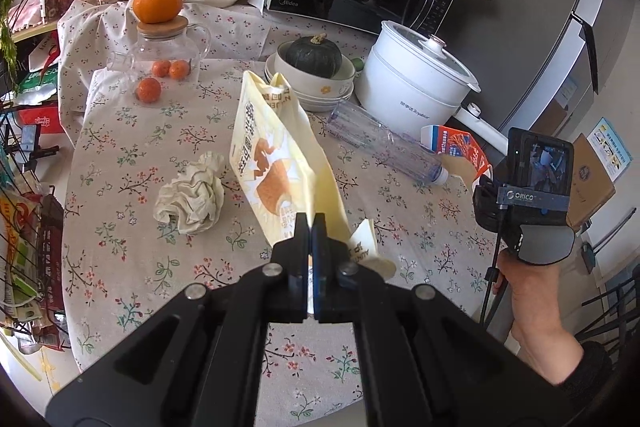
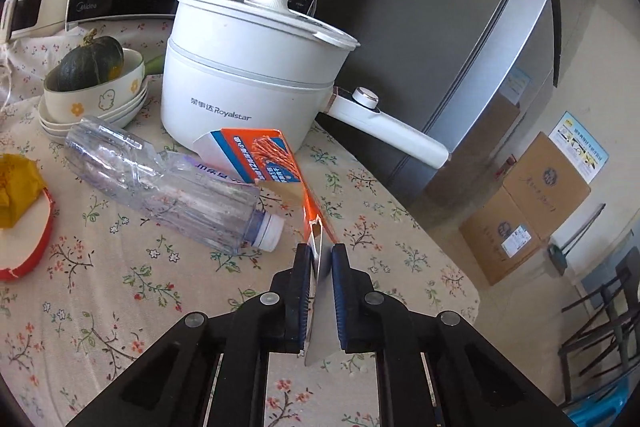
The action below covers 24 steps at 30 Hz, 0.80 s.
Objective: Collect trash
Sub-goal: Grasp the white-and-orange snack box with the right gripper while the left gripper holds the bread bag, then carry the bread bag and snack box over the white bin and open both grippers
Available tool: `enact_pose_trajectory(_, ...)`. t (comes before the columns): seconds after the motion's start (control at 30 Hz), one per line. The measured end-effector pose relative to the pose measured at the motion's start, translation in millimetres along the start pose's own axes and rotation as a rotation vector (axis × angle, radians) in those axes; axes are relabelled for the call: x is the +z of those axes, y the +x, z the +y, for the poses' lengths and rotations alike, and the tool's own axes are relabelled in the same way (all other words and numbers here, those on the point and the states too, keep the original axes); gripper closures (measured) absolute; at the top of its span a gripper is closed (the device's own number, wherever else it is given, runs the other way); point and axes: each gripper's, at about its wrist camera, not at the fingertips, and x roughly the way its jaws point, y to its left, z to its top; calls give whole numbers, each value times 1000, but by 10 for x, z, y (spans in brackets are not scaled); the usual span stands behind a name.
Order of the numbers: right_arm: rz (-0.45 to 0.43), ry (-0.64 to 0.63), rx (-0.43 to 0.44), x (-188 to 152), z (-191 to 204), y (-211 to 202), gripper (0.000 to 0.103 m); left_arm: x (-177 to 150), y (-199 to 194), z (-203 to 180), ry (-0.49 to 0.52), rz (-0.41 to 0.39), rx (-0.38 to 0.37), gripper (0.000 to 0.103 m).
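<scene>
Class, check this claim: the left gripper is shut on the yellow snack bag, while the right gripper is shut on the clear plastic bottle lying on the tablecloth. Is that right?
Not quite. The right gripper is shut on the orange-and-white carton, not the clear plastic bottle, which lies untouched on the tablecloth; the right wrist view shows this. The left gripper is indeed shut on the yellow snack bag.
</scene>
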Motion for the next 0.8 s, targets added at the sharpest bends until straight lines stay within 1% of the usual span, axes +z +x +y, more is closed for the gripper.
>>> enact_pose_trajectory(0.07, 11, 33, 61, 16, -228, -75, 93, -4, 2, -48, 3, 1, -12, 101)
enact_pose_trajectory(0.2, 55, 124, 233, -15, -658, -212, 93, -23, 7, -145, 1, 7, -47, 101)
enact_pose_trajectory(0.3, 106, 205, 358, -103, -960, -280, 94, -46, 9, -248, 15, 13, -69, 101)
enact_pose_trajectory(0.43, 149, 281, 478, -267, -1229, -377, 94, -118, 18, -403, 42, 28, -92, 101)
enact_pose_trajectory(0.6, 201, 357, 575, -449, -1535, -421, 94, -234, 50, -624, 75, 54, -131, 101)
enact_pose_trajectory(0.8, 214, 381, 608, -609, -1915, -519, 94, -385, 113, -1005, 143, 83, -176, 101)
